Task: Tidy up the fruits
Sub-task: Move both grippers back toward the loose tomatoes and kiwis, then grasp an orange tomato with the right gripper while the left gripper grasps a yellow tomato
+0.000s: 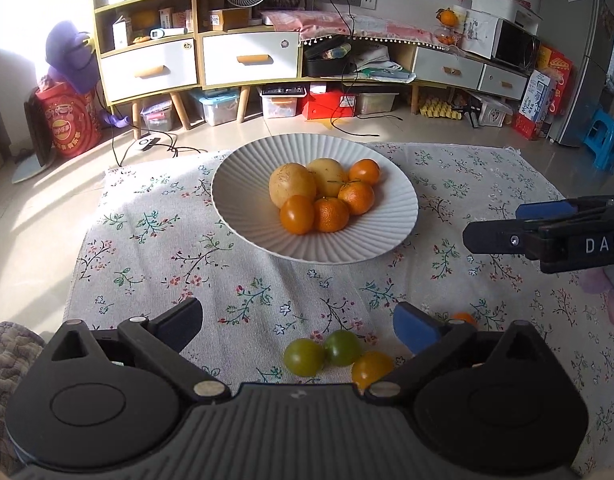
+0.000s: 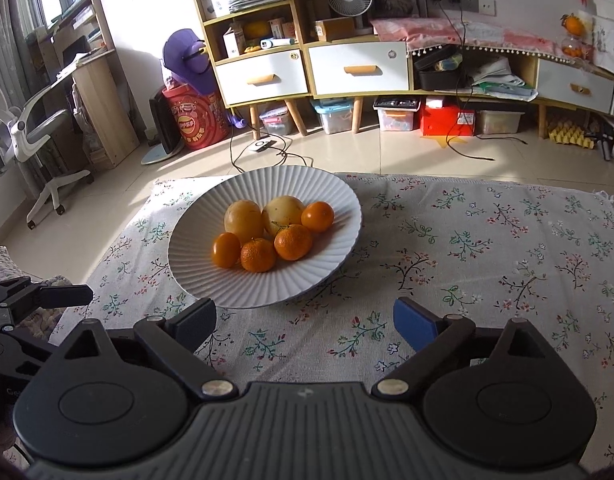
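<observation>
Left gripper: spread wide, nothing between the fingers; 3 loose fruits lie on the cloth just below it.
Right gripper: spread wide too, empty, over bare cloth near the plate's front rim.
Loose fruits: 2 green touching, 1 yellow beside them, 1 orange part-hidden behind the left gripper's blue pad.
Plate: 6 fruits already piled at its middle, well beyond the loose ones.
Next step, my judgement: lower the left gripper over 1 green fruit only, fingers either side, squeeze gently; round fruit rolls, so avoid nudging its neighbour.
</observation>
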Demonstrator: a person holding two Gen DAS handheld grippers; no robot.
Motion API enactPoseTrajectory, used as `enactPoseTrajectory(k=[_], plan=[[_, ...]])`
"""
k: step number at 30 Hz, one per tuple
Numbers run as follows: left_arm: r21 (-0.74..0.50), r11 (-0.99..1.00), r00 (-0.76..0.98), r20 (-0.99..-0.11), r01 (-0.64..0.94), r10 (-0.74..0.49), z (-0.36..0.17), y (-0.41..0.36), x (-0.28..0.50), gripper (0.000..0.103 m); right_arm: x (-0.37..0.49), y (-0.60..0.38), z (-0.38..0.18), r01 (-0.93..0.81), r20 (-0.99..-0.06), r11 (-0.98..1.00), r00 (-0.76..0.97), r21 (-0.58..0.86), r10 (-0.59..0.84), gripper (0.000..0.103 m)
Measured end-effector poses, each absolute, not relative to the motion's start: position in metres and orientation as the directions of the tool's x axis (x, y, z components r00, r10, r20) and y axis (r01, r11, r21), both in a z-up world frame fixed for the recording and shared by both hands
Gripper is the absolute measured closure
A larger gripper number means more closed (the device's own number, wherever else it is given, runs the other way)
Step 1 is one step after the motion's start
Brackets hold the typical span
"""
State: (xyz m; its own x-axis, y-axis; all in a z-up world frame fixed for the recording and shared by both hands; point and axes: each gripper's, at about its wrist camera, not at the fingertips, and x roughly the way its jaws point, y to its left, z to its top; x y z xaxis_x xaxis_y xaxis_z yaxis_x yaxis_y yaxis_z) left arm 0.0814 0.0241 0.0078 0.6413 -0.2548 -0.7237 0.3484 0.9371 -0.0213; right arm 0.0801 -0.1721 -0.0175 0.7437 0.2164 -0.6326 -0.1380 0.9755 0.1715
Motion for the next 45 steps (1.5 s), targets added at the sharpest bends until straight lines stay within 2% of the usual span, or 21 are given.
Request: enactPoseTrajectory(k=[12, 29, 33, 36, 40, 45], plan=[[-0.004, 0.947, 0.620, -0.755, 0.323, -0.215, -0.017, 0.036, 0.060, 0.010, 0.056, -0.164, -0.036, -0.193, -0.649, 0.975, 0.729, 0.110, 0.218, 0.003], [-0.050, 0.896, 0.591, -0.735, 0.442, -0.333, -0.029, 0.024, 0.029, 0.012, 0.033, -0.162, -0.067, -0.270, -0.695, 0.962, 0.685, 0.036, 0.218, 0.003], [-0.095, 0.883, 0.576, -0.725, 0.459, -0.377, -0.031, 0.024, 0.032, 0.032, 0.031, -0.161, -0.073, -0.294, -0.693, 0.955, 0.684, 0.021, 0.226, 0.008], [-0.134, 0.880, 0.574, -0.711, 0.456, -0.406, -0.032, 0.025, 0.035, 0.043, 0.032, -0.160, -0.074, -0.304, -0.689, 0.952, 0.685, 0.022, 0.235, 0.015], [-0.172, 0.874, 0.560, -0.709, 0.454, -0.430, -0.034, 0.025, 0.041, 0.064, 0.034, -0.159, -0.075, -0.312, -0.684, 0.950, 0.687, 0.027, 0.245, 0.027], [-0.192, 0.873, 0.543, -0.717, 0.449, -0.437, -0.038, 0.023, 0.047, 0.082, 0.037, -0.157, -0.077, -0.333, -0.689, 0.943, 0.677, 0.024, 0.257, 0.047]])
